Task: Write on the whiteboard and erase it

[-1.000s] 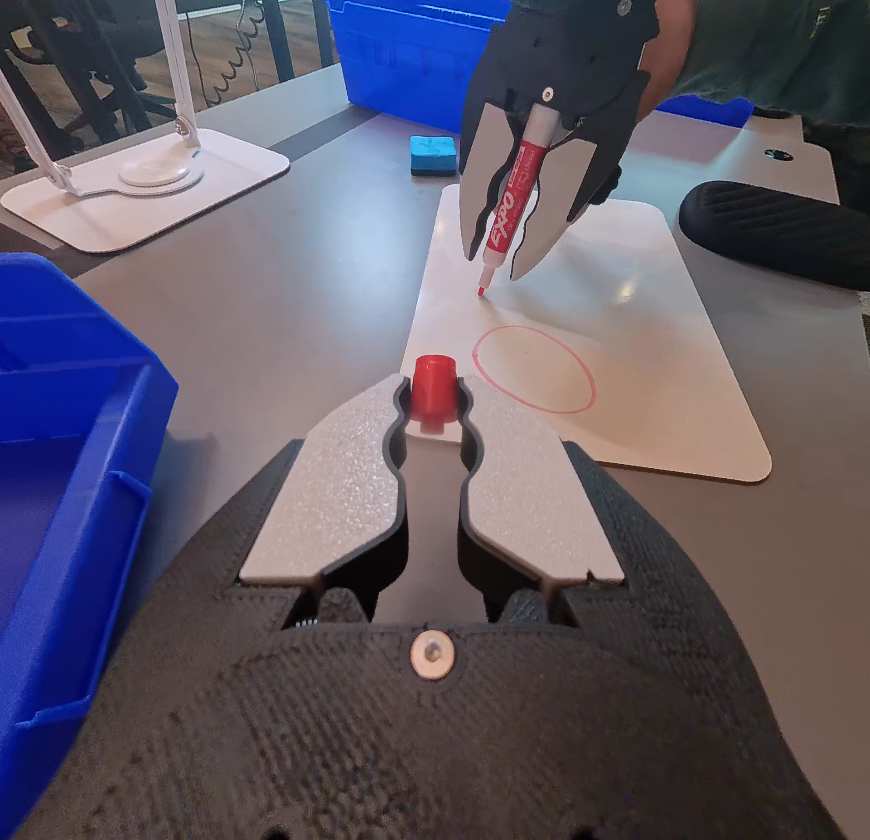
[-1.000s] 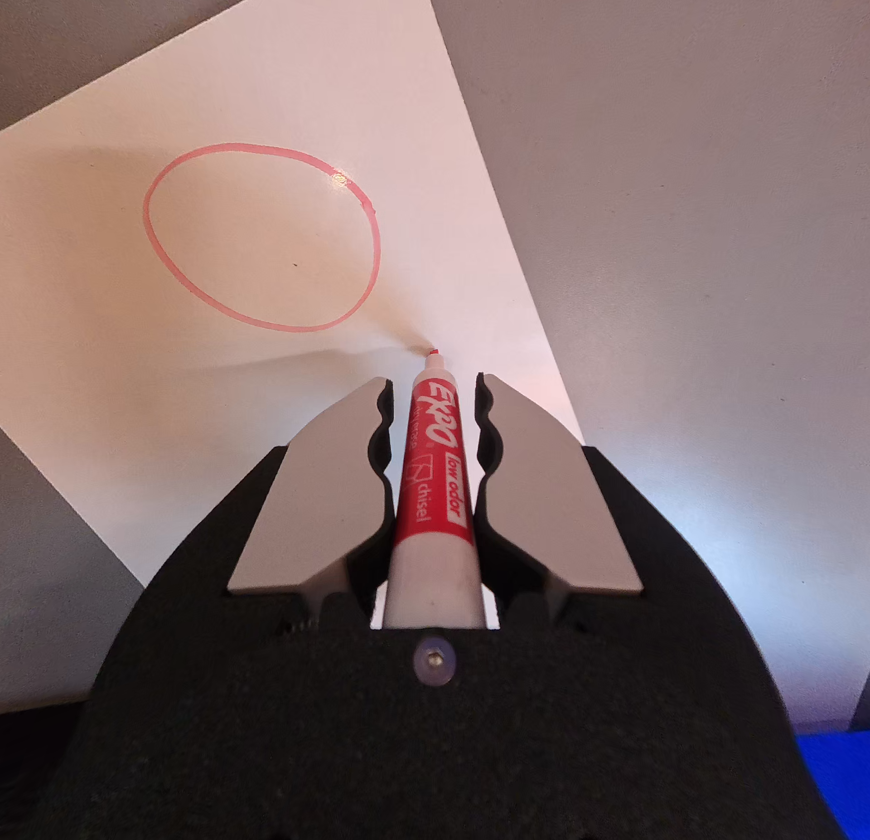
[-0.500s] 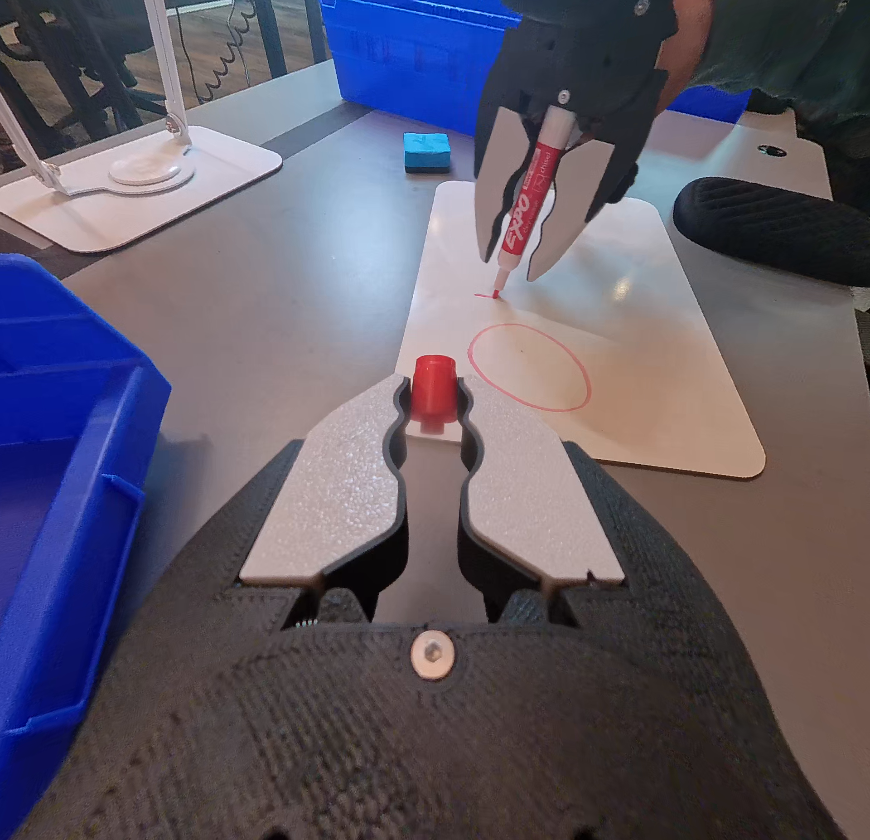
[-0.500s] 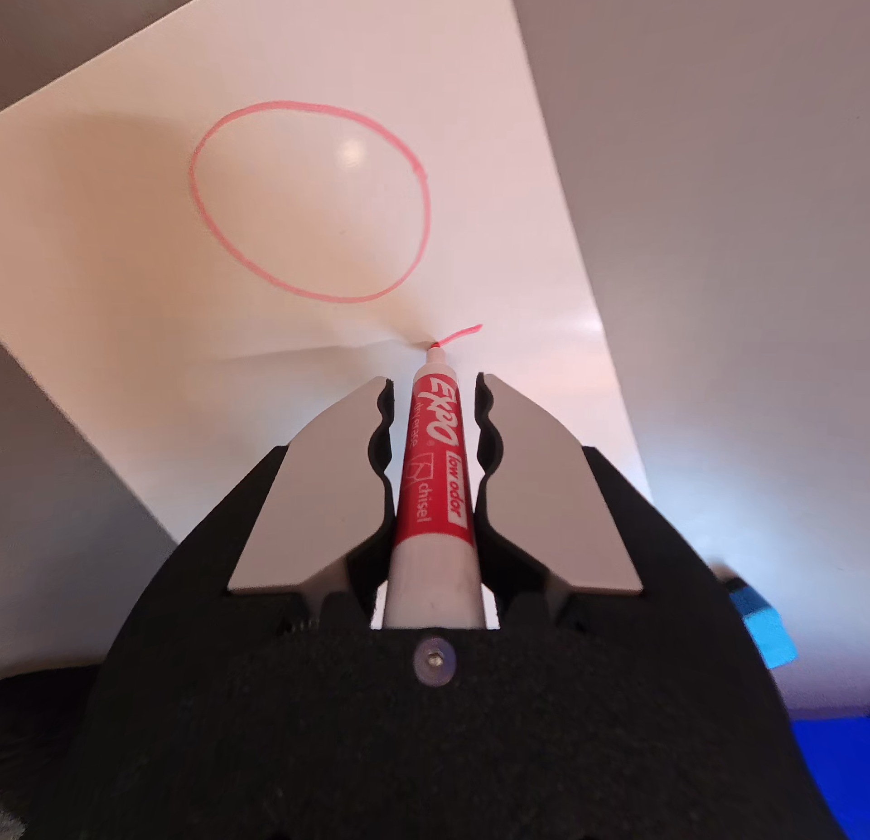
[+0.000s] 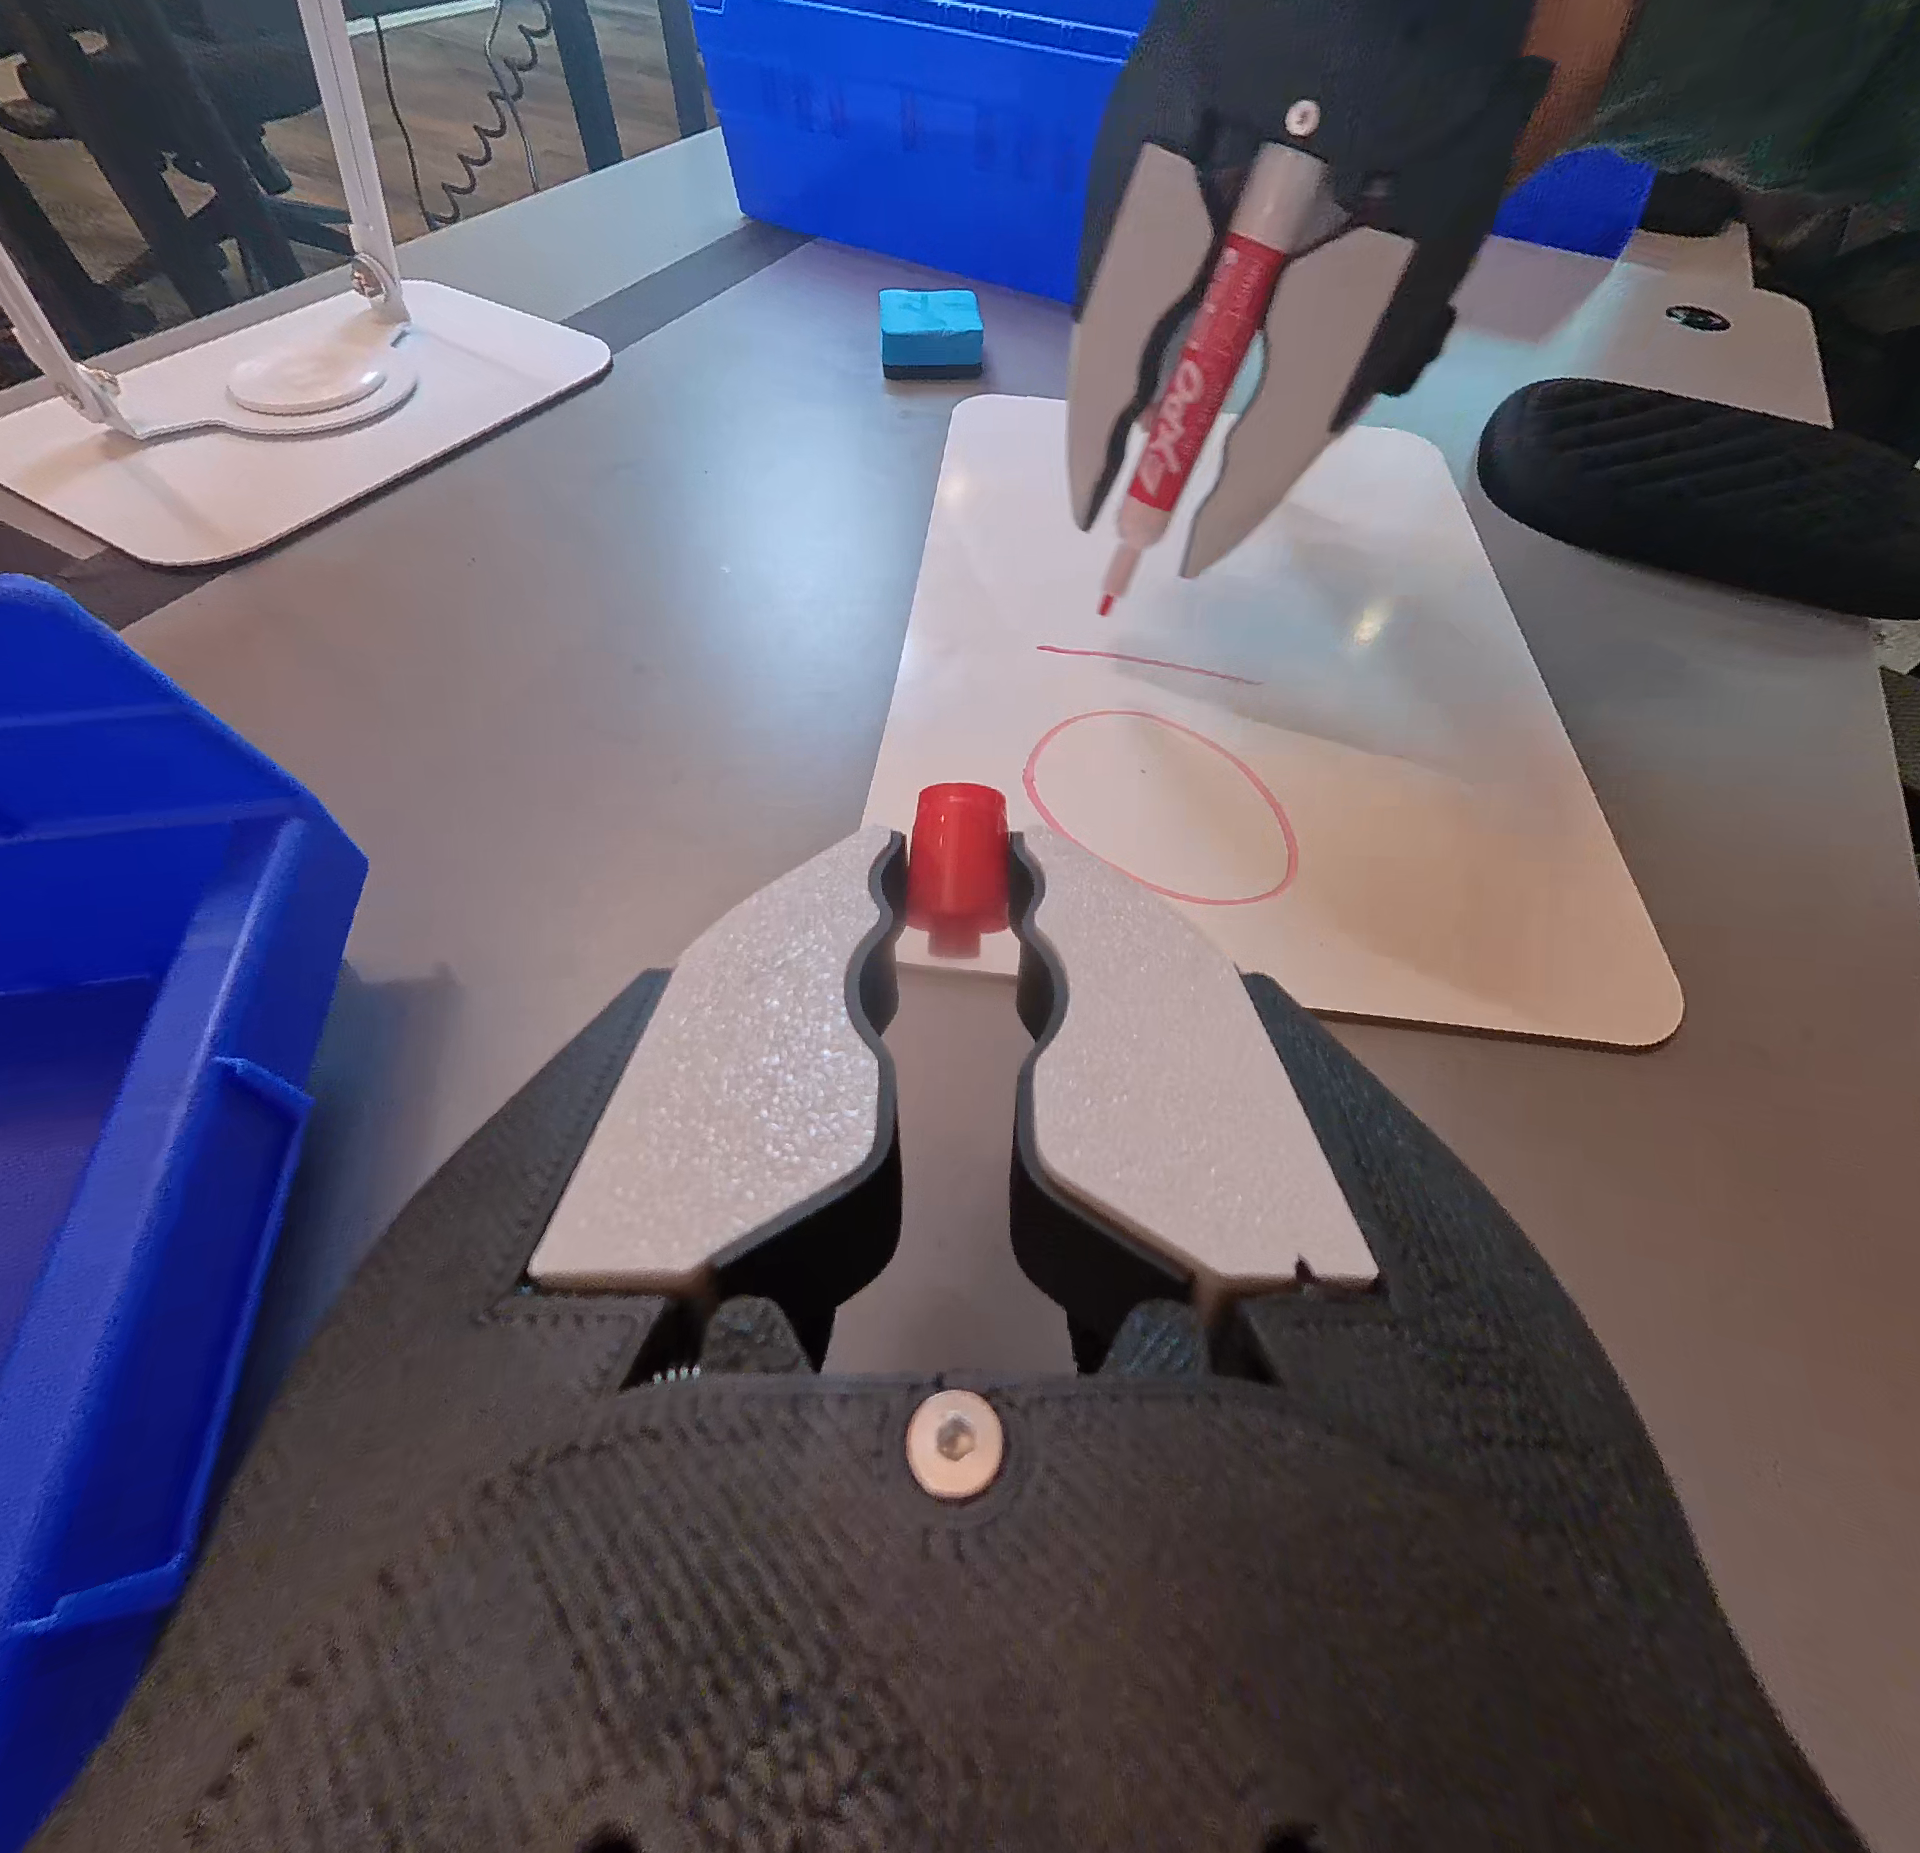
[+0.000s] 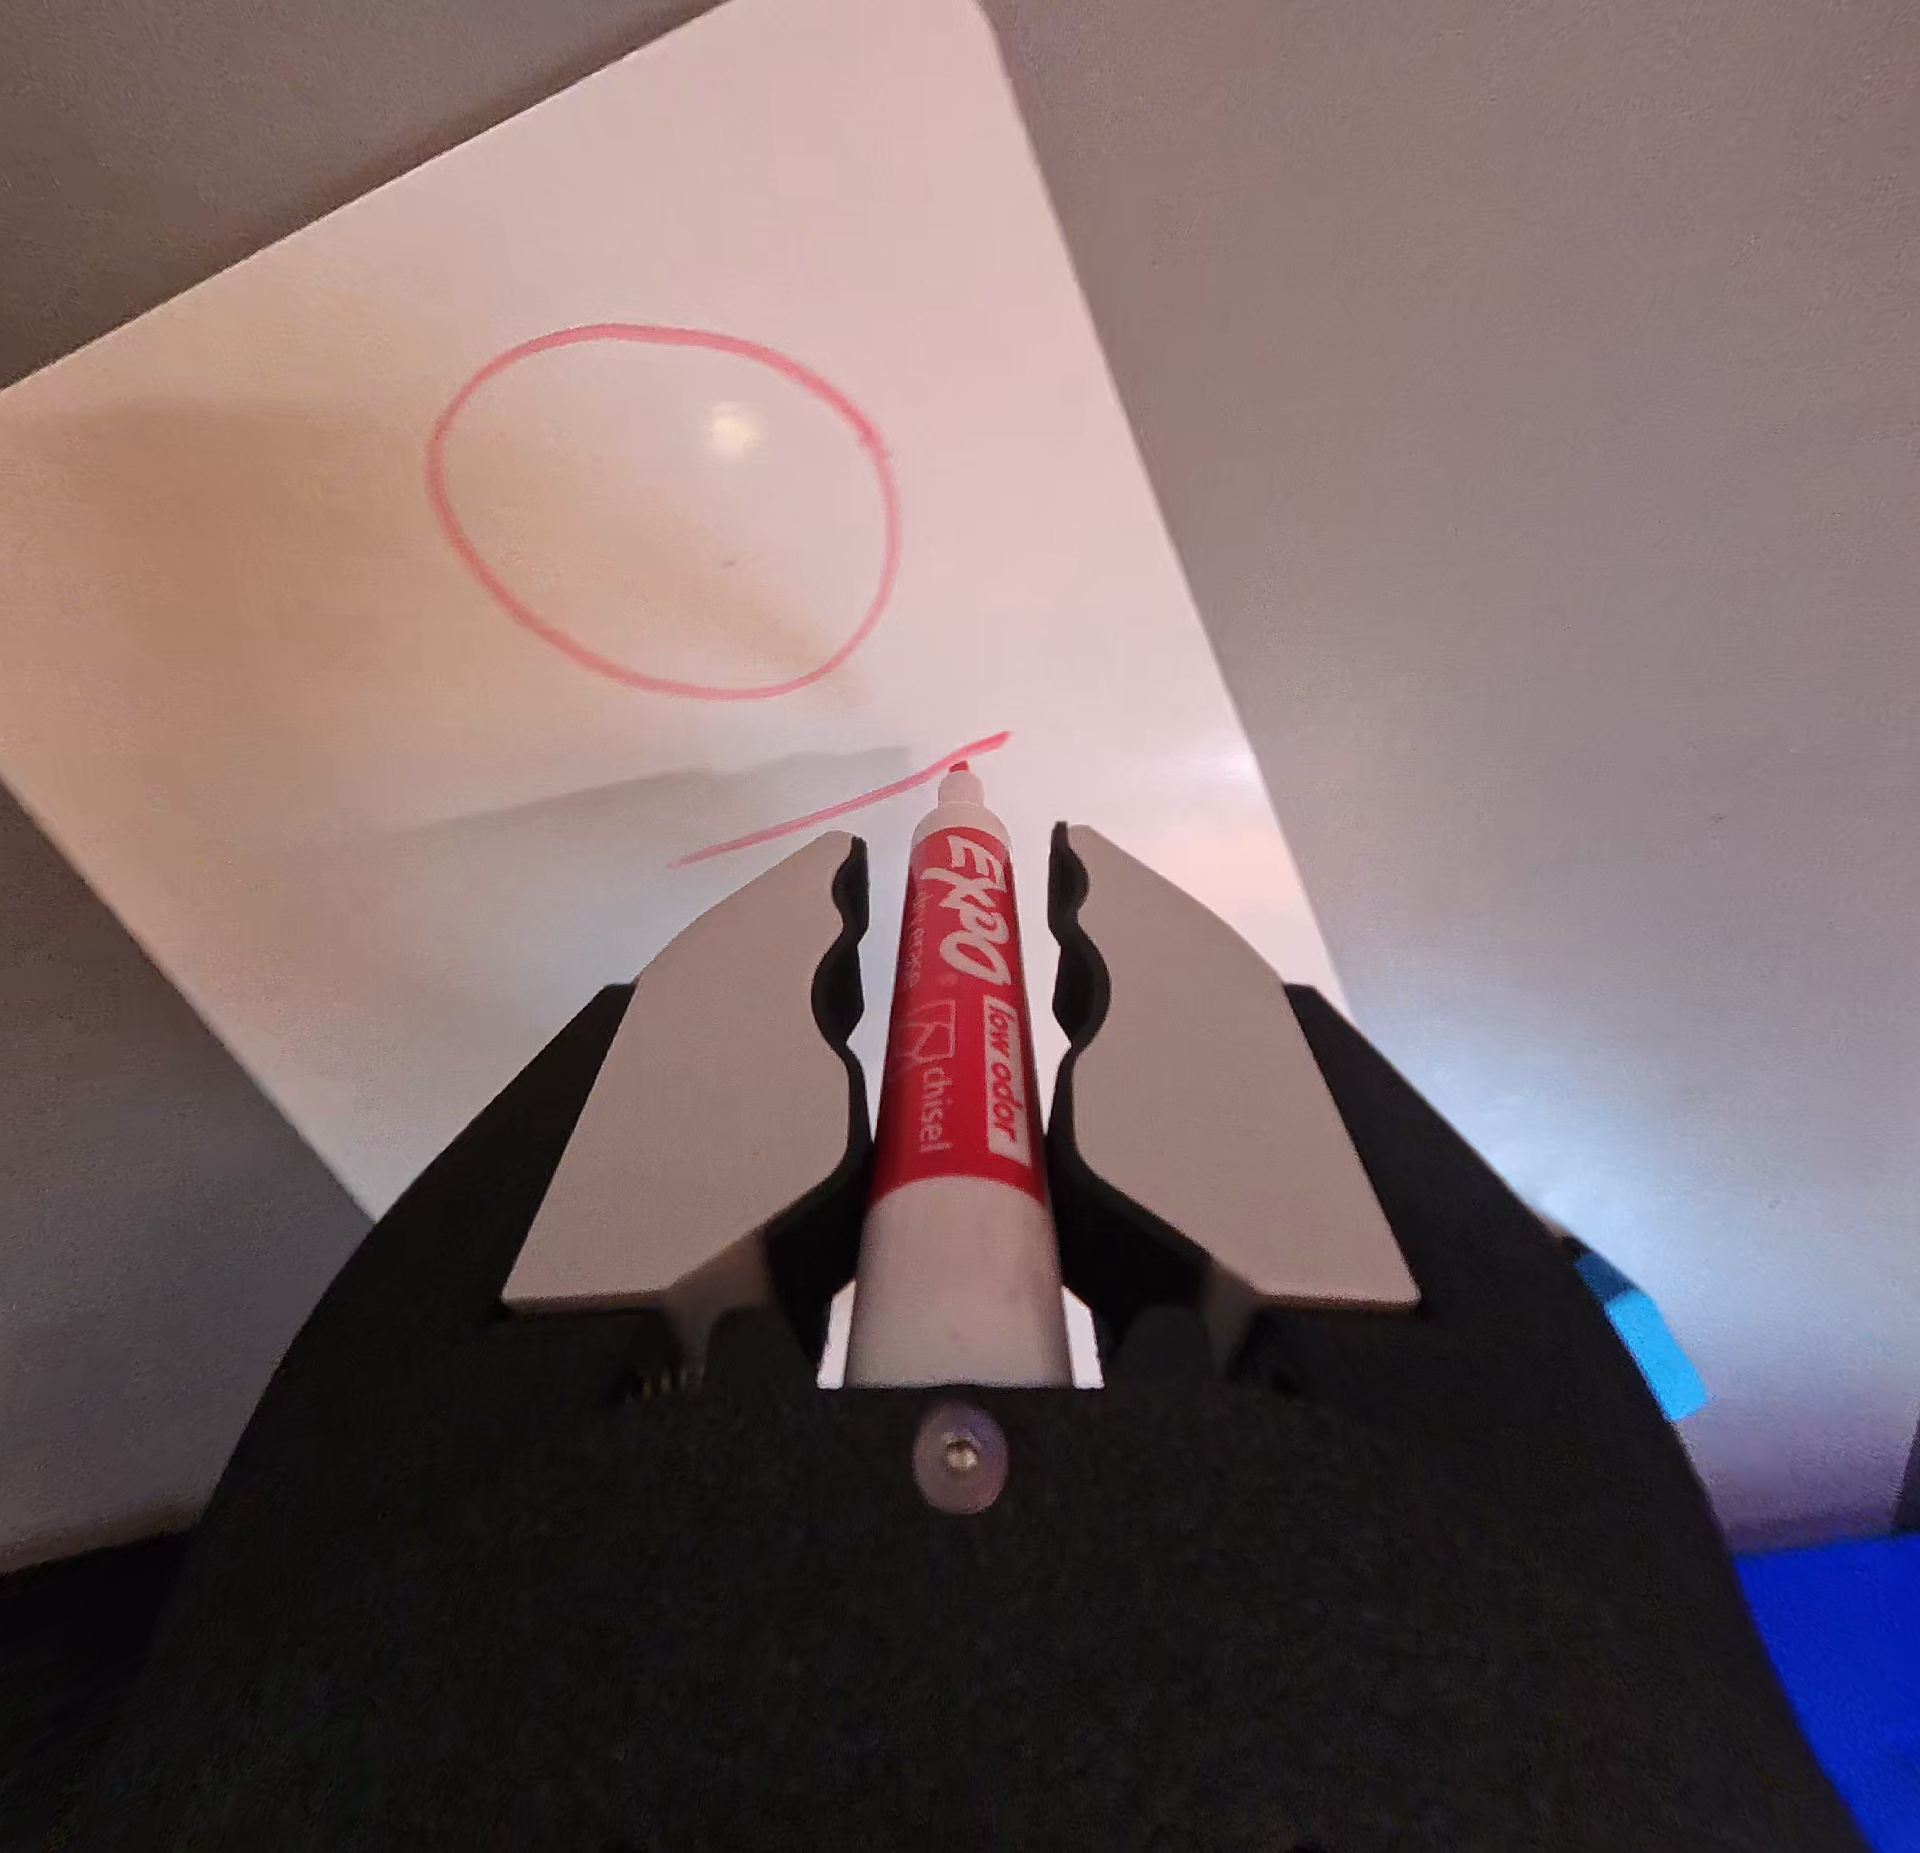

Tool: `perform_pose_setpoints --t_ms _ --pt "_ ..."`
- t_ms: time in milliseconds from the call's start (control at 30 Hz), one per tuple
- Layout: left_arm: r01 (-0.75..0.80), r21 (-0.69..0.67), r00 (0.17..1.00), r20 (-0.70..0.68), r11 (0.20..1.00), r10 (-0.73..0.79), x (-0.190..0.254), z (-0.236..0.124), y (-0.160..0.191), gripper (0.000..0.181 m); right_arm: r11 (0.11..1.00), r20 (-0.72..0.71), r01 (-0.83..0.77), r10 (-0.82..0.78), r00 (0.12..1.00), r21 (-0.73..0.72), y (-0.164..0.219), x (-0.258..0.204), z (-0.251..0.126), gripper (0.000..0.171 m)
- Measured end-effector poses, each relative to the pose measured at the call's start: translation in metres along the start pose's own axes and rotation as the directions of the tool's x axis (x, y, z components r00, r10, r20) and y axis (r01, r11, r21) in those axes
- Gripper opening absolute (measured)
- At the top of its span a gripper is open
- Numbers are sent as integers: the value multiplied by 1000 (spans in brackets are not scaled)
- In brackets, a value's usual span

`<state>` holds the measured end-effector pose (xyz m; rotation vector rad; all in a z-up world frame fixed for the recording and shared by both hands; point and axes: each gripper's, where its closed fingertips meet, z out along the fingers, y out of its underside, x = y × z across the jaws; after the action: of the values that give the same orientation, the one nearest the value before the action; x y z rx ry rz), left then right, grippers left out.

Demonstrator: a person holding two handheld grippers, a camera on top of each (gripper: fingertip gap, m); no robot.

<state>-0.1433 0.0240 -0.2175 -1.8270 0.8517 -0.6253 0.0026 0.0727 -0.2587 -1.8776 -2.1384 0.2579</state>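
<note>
A fresh red line [image 5: 1148, 663] now crosses the white rounded whiteboard [image 5: 1455, 764] at twelve o'clock of the red circle [image 5: 1158, 806]; the right gripper [image 6: 956, 847], clamped on the red dry-erase marker [image 6: 961, 1024], has lifted. The left gripper [image 5: 956, 858] pinches the red plastic cap [image 5: 956, 868]. Erasing is probably next.

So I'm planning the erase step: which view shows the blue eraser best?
The left wrist view: the whole blue eraser shows, lying on the table beyond the whiteboard, near the blue bin. The right wrist view catches only a blurred blue corner at the right edge.

On the table [image 5: 623, 660], the eraser [image 5: 928, 333] lies behind the whiteboard [image 5: 1455, 868], bins [image 5: 914, 110] beyond and left.
</note>
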Motion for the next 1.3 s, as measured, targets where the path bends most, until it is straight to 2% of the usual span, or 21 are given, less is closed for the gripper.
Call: perform_pose_setpoints --t_ms 400,800,1167,1300 --pt "4 1 1000 -11 1000 -4 1 -1 0 18 1000 8 -1 1 1000 -19 1 14 19 34" --pt "7 0 1000 -7 1000 -7 0 -1 0 18 992 -66 -76 70 995 -100 46 39 6 34" --pt "9 -2 1000 -5 1000 -9 -1 -1 1 18 989 -77 -78 68 995 -125 51 43 4 34" --pt "9 -3 1000 -6 1000 -9 -1 -1 1 19 987 -55 -77 70 996 -141 56 32 1 34"
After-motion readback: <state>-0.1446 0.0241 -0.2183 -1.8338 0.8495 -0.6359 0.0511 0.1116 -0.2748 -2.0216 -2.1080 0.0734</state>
